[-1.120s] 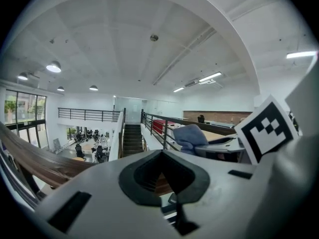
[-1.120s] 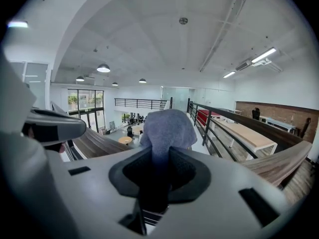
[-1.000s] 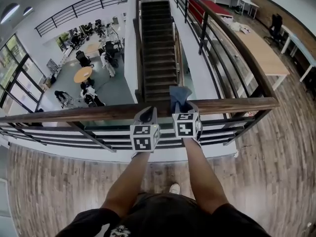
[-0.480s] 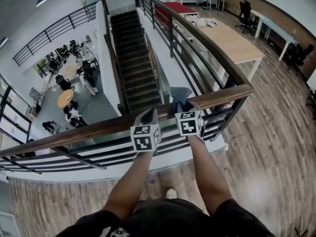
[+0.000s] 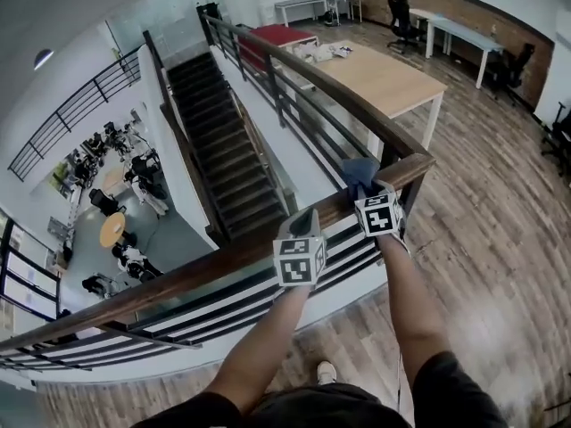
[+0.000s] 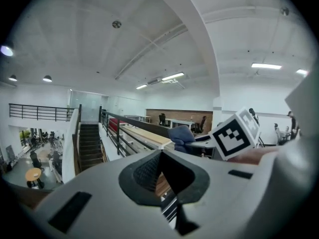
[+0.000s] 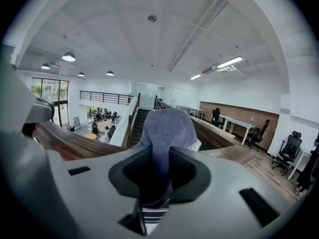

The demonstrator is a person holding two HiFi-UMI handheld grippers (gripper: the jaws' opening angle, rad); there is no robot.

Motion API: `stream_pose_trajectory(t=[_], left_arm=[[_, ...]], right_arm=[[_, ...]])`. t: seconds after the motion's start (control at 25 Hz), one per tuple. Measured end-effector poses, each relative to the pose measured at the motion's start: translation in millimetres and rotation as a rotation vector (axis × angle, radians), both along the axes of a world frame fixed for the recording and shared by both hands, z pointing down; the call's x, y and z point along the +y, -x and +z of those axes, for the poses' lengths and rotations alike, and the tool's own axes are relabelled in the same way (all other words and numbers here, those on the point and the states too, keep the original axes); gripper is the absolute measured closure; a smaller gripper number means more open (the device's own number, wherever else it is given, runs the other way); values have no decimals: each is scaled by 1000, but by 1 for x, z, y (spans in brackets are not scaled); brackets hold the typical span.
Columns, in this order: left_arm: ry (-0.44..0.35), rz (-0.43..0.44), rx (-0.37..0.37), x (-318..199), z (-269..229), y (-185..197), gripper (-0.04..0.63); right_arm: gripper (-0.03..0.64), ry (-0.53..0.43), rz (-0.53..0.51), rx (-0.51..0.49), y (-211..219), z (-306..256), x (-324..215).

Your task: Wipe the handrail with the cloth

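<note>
A brown wooden handrail (image 5: 223, 261) runs from the lower left up to a corner (image 5: 417, 162) at the right. My right gripper (image 5: 366, 191) is shut on a blue-grey cloth (image 5: 359, 173), which rests on top of the rail just short of that corner. In the right gripper view the cloth (image 7: 167, 128) bulges up out of the shut jaws, with the handrail (image 7: 70, 143) to its left. My left gripper (image 5: 308, 218) hovers over the rail to the left of the right one, shut on nothing. In the left gripper view, its jaws meet above the rail, and the cloth (image 6: 182, 135) shows beyond.
Black metal bars (image 5: 268, 279) run under the rail. Beyond it a dark staircase (image 5: 210, 141) drops to a lower floor with desks and people (image 5: 116, 194). A second railing (image 5: 294, 78) leads away from the corner beside a long wooden table (image 5: 379, 74). Wood flooring lies underfoot.
Both grippers have slid right along the handrail toward its corner, the right one dragging the cloth. The head view has swung right with them.
</note>
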State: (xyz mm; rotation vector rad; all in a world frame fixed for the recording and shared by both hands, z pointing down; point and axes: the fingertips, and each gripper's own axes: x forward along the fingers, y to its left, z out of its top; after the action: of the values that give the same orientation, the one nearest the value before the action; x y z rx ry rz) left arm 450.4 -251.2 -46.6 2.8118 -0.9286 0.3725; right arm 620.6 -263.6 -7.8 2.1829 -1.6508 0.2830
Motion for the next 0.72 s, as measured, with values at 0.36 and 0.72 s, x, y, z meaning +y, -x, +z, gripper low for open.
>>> stream_pose_trajectory(t=[0.36, 0.72], left_arm=[[25, 125, 2, 13, 11, -93, 594], [-22, 207, -26, 44, 5, -127, 594]], right_arm=[[540, -2, 146, -34, -113, 2, 9], [540, 58, 237, -27, -187, -5, 29]])
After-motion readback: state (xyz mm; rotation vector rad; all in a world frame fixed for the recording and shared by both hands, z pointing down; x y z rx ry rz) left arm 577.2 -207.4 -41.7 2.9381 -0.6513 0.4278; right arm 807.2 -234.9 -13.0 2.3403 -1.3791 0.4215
